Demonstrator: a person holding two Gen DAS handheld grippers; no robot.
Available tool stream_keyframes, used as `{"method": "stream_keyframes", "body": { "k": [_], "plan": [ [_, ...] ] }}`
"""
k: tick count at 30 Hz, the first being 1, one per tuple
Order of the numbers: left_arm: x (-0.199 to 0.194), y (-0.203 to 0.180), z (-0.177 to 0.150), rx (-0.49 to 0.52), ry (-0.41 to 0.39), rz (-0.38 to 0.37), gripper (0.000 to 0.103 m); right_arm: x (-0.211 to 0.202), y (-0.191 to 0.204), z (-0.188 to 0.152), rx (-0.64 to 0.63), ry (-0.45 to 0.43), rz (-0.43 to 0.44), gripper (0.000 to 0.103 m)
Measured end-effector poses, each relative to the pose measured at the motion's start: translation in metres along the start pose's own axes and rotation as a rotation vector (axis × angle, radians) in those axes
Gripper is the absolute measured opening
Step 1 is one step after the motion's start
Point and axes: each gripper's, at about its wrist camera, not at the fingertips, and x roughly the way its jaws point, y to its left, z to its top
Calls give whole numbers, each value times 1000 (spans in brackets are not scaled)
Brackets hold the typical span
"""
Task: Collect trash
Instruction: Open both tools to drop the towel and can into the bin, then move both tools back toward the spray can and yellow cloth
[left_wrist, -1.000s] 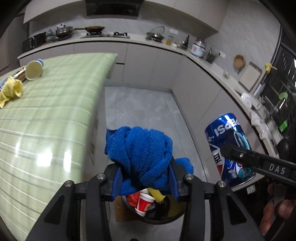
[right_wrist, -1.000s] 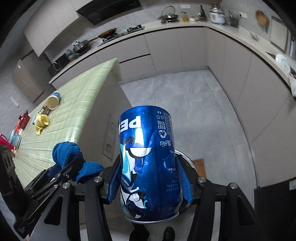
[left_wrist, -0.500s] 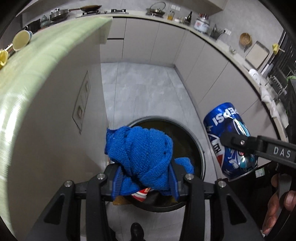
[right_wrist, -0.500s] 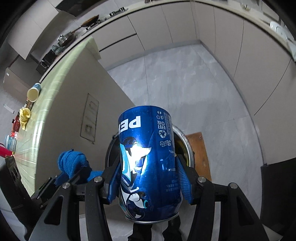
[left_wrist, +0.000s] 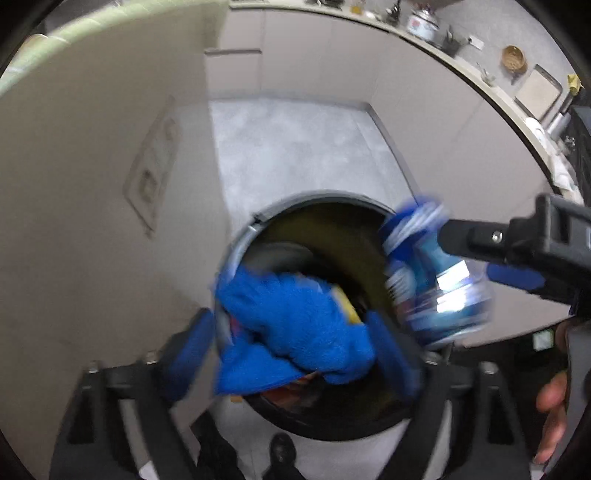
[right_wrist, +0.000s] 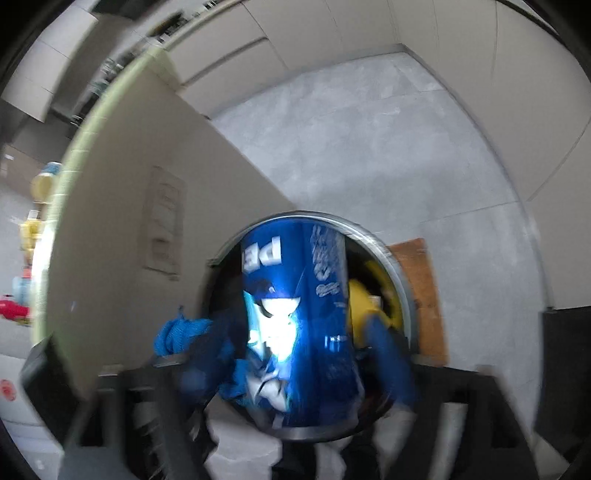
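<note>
- Over the round, dark, metal-rimmed trash bin (left_wrist: 240, 254), the left tool (left_wrist: 291, 343) has just spread its jaws, the nubbly blue knitted cloth (left_wrist: 295, 325) dropping loose between them.
- The right tool (right_wrist: 295, 365), also just opening, frees the glossy blue aluminium cola can (right_wrist: 295, 314) above the bin's mouth.
- Both pieces likely land cleanly if the tools stay centred until they fall.
</note>
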Motion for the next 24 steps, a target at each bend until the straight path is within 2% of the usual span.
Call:
{"method": "stream_keyframes", "body": {
  "k": [3, 19, 24],
  "plan": [
    [-8, 2, 2, -2, -3, 27, 93, -7, 9, 4, -86, -33, -106, 96],
    [-55, 9, 43, -32, -78, 39, 93, -64, 37, 21, -134, -127, -122, 96],
    [-81, 20, 57, -68, -122, 34, 93, -86, 56, 28, -159, -167, -118, 96]
  ]
}}
